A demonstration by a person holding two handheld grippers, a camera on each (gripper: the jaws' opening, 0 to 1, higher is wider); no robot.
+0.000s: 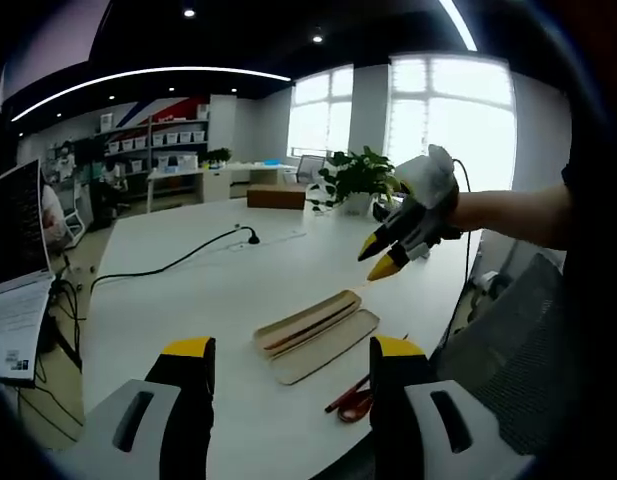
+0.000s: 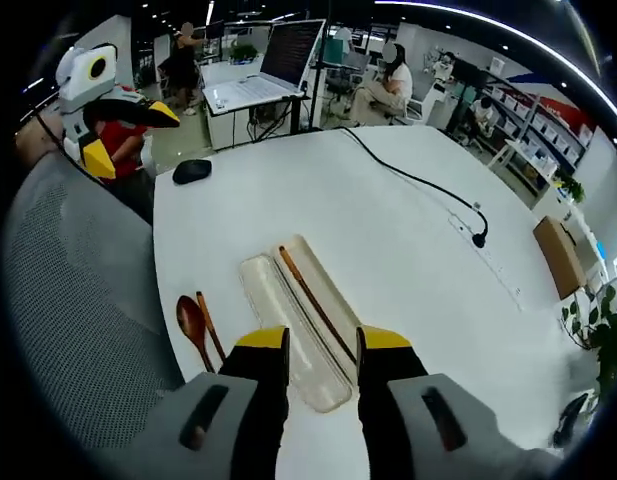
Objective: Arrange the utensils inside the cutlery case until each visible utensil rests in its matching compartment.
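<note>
A long, shallow, cream-coloured plastic cutlery case point(image 2: 293, 318) lies open and flat on the white table, split lengthwise into narrow compartments. A pair of slim dark-brown wooden chopsticks point(image 2: 314, 303) lies along one of its compartments, parallel to the case's long sides. Just beside the case, outside it and near the table's edge, a reddish-brown wooden spoon point(image 2: 194, 327) rests bowl-up on the tabletop, with a thin orange-brown stick-like utensil point(image 2: 210, 326) lying alongside it, roughly parallel to the case.

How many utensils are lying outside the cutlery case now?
2: a wooden spoon and a thin stick-like utensil lie side by side on the table, beside the cutlery case. Another thin utensil already lies inside.
</note>
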